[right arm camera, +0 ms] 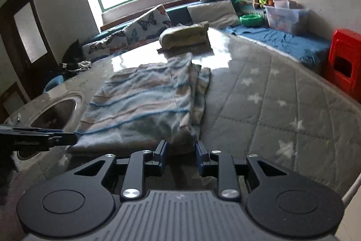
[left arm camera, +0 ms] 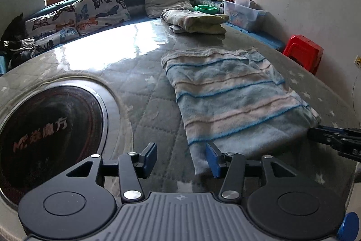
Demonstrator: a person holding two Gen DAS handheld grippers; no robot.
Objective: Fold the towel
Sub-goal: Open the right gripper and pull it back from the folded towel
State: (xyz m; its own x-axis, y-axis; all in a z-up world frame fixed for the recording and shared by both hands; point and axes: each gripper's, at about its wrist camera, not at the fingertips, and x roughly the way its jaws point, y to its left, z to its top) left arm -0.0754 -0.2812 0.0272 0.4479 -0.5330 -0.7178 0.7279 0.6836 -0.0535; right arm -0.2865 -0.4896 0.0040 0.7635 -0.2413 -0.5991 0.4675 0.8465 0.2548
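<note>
A blue, white and pink striped towel (left arm camera: 234, 96) lies partly folded on the glass-topped table (left arm camera: 140, 105), with loose layers bunched along its right side (right arm camera: 200, 92). My left gripper (left arm camera: 181, 157) is open at the towel's near left corner; the corner lies just inside its right finger (left arm camera: 212, 158). My right gripper (right arm camera: 180, 150) is open at the towel's near right corner (right arm camera: 180, 134), which reaches the gap between its fingertips. Each gripper shows in the other's view: the right gripper (left arm camera: 334, 139) at the towel's right edge, the left gripper (right arm camera: 45, 137) at its left edge.
A round black hotplate (left arm camera: 49, 130) is set into the table to the left of the towel. A folded yellow-green blanket (left arm camera: 196, 20) lies at the table's far end. A cushioned bench (left arm camera: 90, 8), a clear plastic box (left arm camera: 243, 12) and a red stool (left arm camera: 302, 51) stand beyond the table.
</note>
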